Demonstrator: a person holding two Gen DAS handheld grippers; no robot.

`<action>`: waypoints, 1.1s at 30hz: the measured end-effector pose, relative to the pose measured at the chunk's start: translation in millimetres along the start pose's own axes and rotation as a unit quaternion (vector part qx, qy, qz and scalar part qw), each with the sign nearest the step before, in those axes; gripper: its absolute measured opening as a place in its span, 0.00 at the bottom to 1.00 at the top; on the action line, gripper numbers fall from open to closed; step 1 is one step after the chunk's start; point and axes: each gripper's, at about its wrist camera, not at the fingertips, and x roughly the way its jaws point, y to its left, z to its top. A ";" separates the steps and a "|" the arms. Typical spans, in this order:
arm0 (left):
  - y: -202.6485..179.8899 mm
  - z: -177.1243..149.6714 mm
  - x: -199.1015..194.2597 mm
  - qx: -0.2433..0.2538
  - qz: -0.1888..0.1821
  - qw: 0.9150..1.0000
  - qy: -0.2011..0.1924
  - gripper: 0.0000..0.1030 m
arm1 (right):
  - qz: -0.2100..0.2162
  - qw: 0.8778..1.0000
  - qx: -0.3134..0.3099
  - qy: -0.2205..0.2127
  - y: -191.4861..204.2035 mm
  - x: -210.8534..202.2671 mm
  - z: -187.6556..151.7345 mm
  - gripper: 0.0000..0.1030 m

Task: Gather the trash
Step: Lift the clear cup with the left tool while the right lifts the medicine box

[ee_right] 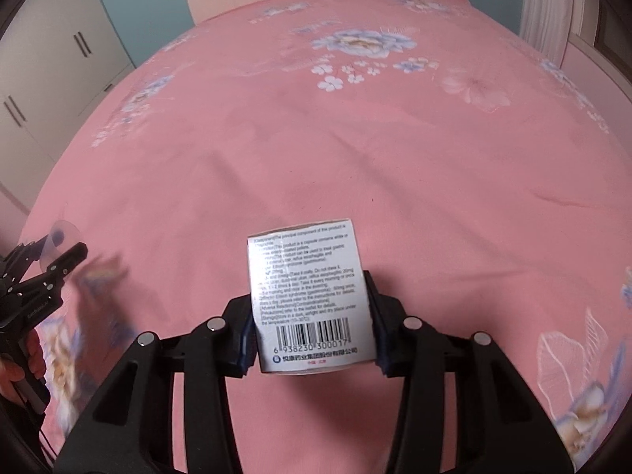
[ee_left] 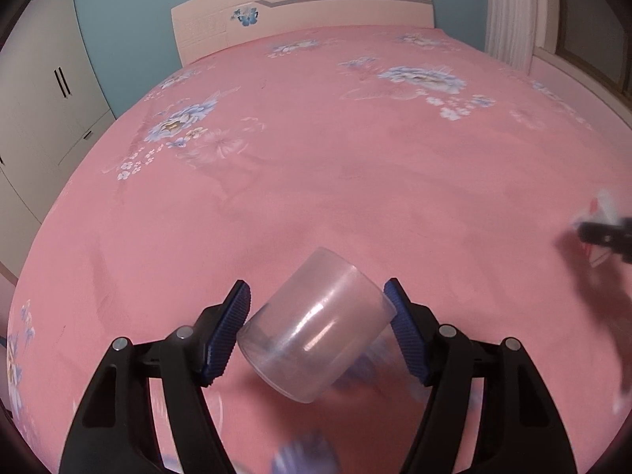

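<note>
My left gripper point(ee_left: 318, 308) is shut on a clear plastic cup point(ee_left: 316, 328), held tilted above the pink bed sheet point(ee_left: 316, 166); the blue pads point(ee_left: 407, 339) press its sides. My right gripper point(ee_right: 312, 312) is shut on a white medicine box point(ee_right: 310, 296) with printed text and a barcode, held above the bed. The right gripper with the box shows blurred at the right edge of the left wrist view point(ee_left: 604, 233). The left gripper with the cup shows at the left edge of the right wrist view point(ee_right: 59, 252).
The bed has a pink floral sheet and a white headboard point(ee_left: 300, 4) at the far end. White wardrobes point(ee_left: 43, 91) stand to the left. A curtain point(ee_left: 509, 12) and a window ledge are at the far right.
</note>
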 end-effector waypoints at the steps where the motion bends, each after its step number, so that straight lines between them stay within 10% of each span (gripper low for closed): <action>1: -2.3 -2.8 -7.7 0.002 0.000 1.000 -0.001 0.70 | 0.001 1.000 -0.002 -0.002 0.7 -8.7 -4.0 0.45; 33: -55.1 -149.1 -421.5 0.012 0.052 0.996 -0.071 0.70 | 0.040 0.983 -0.111 -0.143 35.1 -412.5 -207.8 0.45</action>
